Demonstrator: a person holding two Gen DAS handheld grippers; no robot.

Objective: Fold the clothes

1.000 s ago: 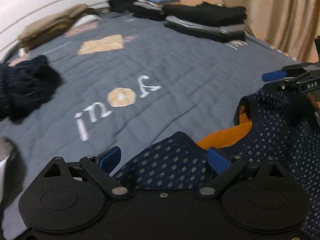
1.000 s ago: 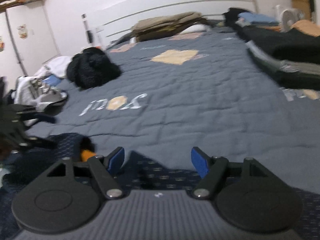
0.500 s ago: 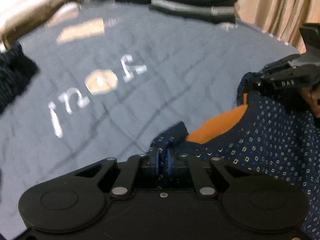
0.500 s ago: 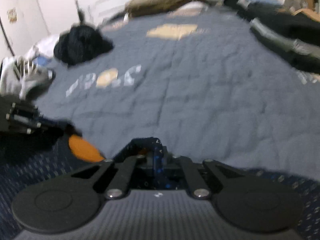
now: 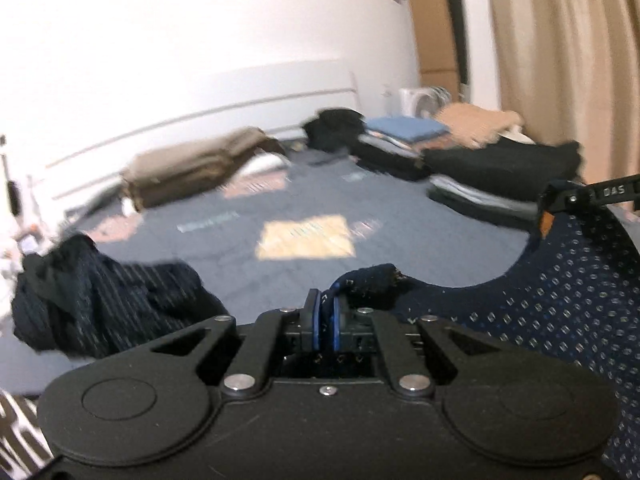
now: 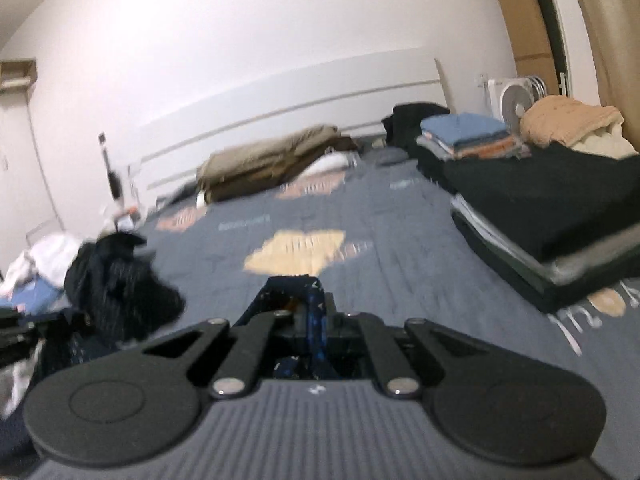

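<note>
A navy garment with small light dots and an orange lining (image 5: 560, 300) hangs lifted above the grey quilt (image 5: 240, 248). My left gripper (image 5: 326, 318) is shut on one bunched corner of it. In the left wrist view my right gripper (image 5: 548, 200) shows at the right edge, pinching the other corner, so the neckline sags between the two. In the right wrist view my right gripper (image 6: 316, 324) is shut on a fold of the same navy garment (image 6: 292, 288). My left gripper (image 6: 12, 326) shows only partly at the left edge there.
A crumpled dark striped garment (image 5: 104, 304) lies on the quilt at the left. Stacks of folded clothes (image 6: 540, 204) line the right side of the bed. A brown bundle (image 6: 268, 164) rests by the white headboard (image 6: 288, 92). A fan (image 6: 516, 102) and beige curtains (image 5: 568, 48) stand beyond.
Both grippers went from open over the navy garment to shut on its corners. Both then rose and tilted upward, lifting the garment off the quilt; the headboard and wall came into view.
</note>
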